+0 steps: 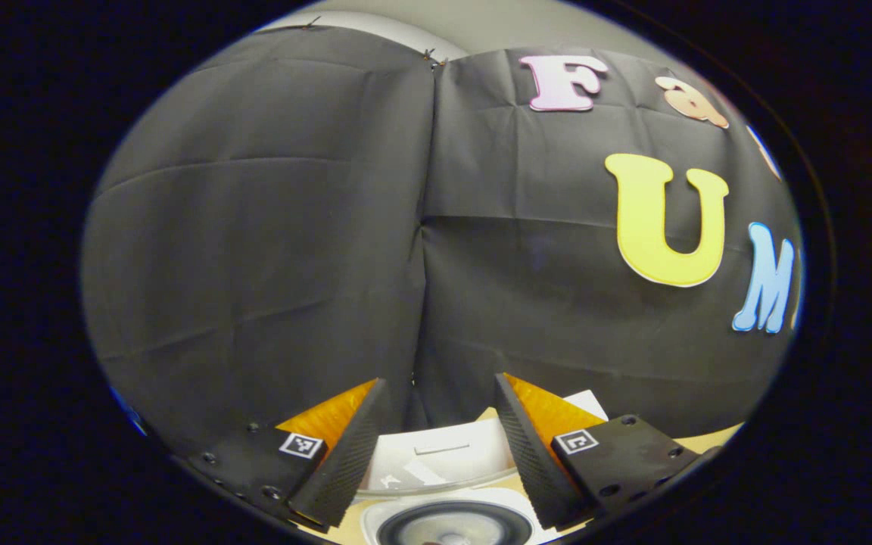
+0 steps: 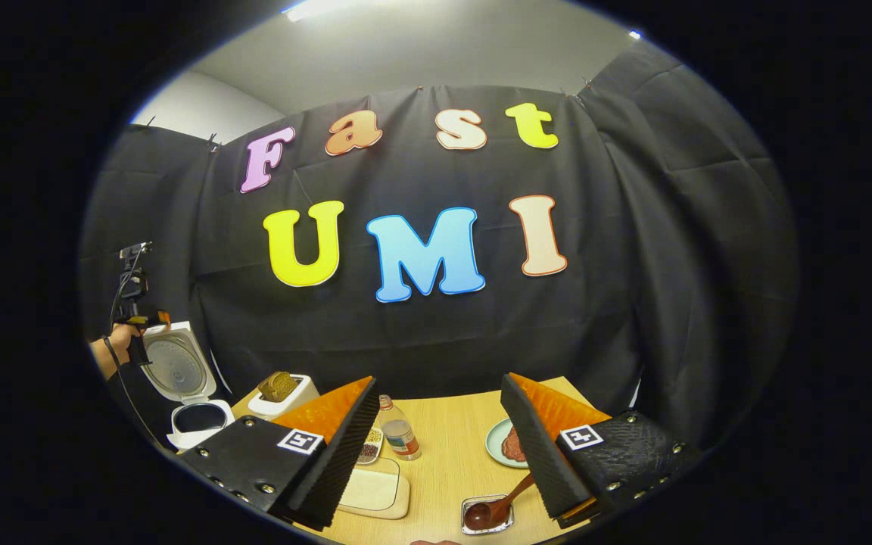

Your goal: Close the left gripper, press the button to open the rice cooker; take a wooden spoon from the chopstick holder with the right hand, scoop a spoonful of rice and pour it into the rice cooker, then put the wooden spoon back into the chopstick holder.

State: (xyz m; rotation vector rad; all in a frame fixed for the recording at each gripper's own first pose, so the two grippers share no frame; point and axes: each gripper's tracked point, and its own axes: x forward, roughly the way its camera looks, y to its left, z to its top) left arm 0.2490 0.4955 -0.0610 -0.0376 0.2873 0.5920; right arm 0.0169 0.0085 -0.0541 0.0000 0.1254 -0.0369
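Note:
In the left gripper view my left gripper [image 1: 440, 393] is open and empty, hovering over the white rice cooker [image 1: 443, 454]. Its lid stands raised and the dark inner pot [image 1: 455, 526] lies just below. The right gripper view has the same rice cooker [image 2: 179, 378] at far left, lid up, with a hand [image 2: 107, 352] holding the left gripper [image 2: 133, 303] above it. My right gripper [image 2: 437, 386] is open above the wooden table [image 2: 459, 454]. A dark wooden spoon [image 2: 515, 490] lies with its bowl in a small metal tray [image 2: 487, 515], its handle running up to my right-hand finger.
On the table stand a white box with something brown on top [image 2: 282, 390], a small bottle [image 2: 402, 433], a little dish of beans [image 2: 370, 448], a pale board [image 2: 375, 490] and a light plate with brown food [image 2: 508, 445]. Black cloth walls close in behind.

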